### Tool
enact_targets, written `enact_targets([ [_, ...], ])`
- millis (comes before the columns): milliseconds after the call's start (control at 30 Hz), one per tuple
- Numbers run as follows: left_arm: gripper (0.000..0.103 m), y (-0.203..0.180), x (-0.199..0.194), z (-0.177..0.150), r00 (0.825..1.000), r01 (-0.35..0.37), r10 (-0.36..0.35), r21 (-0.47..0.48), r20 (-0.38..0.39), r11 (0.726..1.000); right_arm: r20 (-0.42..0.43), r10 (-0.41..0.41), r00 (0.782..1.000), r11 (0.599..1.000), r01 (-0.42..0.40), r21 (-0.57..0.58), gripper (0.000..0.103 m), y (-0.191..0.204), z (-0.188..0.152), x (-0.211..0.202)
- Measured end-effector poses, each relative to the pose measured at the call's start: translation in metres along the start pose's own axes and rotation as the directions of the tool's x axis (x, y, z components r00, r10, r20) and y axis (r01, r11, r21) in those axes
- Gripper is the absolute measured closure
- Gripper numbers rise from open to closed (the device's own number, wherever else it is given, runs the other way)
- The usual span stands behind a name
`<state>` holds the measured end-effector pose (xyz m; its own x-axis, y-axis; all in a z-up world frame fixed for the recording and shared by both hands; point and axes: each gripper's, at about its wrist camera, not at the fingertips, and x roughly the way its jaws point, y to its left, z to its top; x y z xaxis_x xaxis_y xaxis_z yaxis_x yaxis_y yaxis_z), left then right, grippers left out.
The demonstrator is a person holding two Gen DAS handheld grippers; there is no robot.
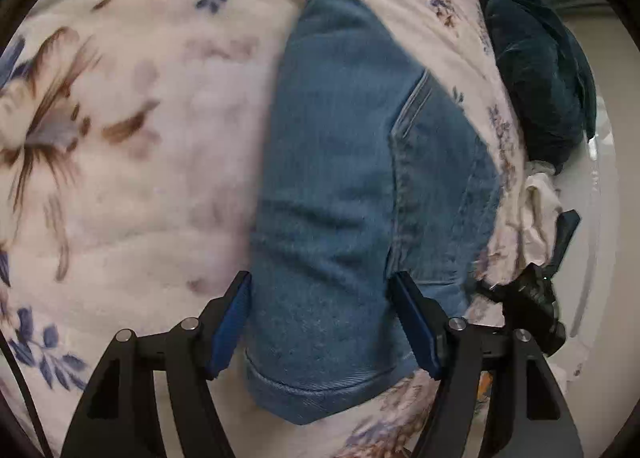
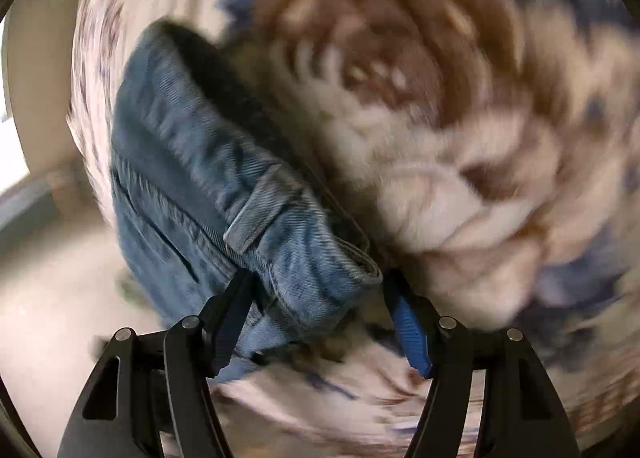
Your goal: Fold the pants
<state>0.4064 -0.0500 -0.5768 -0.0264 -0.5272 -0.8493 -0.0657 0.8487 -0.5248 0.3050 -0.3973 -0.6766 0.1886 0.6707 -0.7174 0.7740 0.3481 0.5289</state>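
**Soft light, heavy blur on right view**

Both views: even, diffuse indoor light, no hard glare. Fisheye bends everything toward the rim; dark vignette at corners. Left wrist view: mild smear on the floral blanket (image 1: 140,161), jeans (image 1: 340,185) fairly sharp, faint shadow along their left edge. Right wrist view: strong swirl blur on blanket print; bright window wash at far left edge; waistband sharper.

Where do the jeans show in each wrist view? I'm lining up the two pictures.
Left wrist: the jeans run down the centre, hem end between the open left gripper.
Right wrist: waistband and belt loop at left-centre, by the open right gripper.
Shared landmark: the floral blanket underneath.
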Motion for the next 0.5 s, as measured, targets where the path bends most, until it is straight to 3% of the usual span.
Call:
enact_targets([
  [33, 0.035, 0.001, 0.003, -0.002, 1.000, -0.001, 0.001, 0.003, -0.001, 1.000, 0.031, 0.039, 0.999, 0.999, -0.040, 0.031, 0.036, -0.006, 0.000, -0.001],
  [67, 0.035, 0.001, 0.003, -0.002, 1.000, 0.001, -0.001, 0.001, 0.002, 1.000, 0.067, 0.053, 0.996, 0.998, -0.055, 0.029, 0.056, -0.007, -0.001, -0.004],
  [167, 0.033, -0.003, 0.002, -0.001, 0.999, -0.028, 0.027, 0.032, 0.022, 0.999, 0.174, 0.008, 0.985, 0.998, 0.001, -0.055, 0.073, 0.010, -0.019, -0.020],
  [333, 0.033, -0.002, 0.002, -0.002, 0.999, -0.031, 0.029, 0.077, 0.026, 0.997, 0.241, -0.008, 0.970, 0.990, 0.042, -0.133, 0.081, 0.037, -0.053, -0.053],
  [500, 0.033, 0.002, 0.009, -0.005, 0.998, -0.057, 0.056, 0.095, 0.017, 0.994, 0.199, -0.069, 0.978, 0.994, 0.085, -0.072, 0.081, 0.008, -0.036, -0.037],
])
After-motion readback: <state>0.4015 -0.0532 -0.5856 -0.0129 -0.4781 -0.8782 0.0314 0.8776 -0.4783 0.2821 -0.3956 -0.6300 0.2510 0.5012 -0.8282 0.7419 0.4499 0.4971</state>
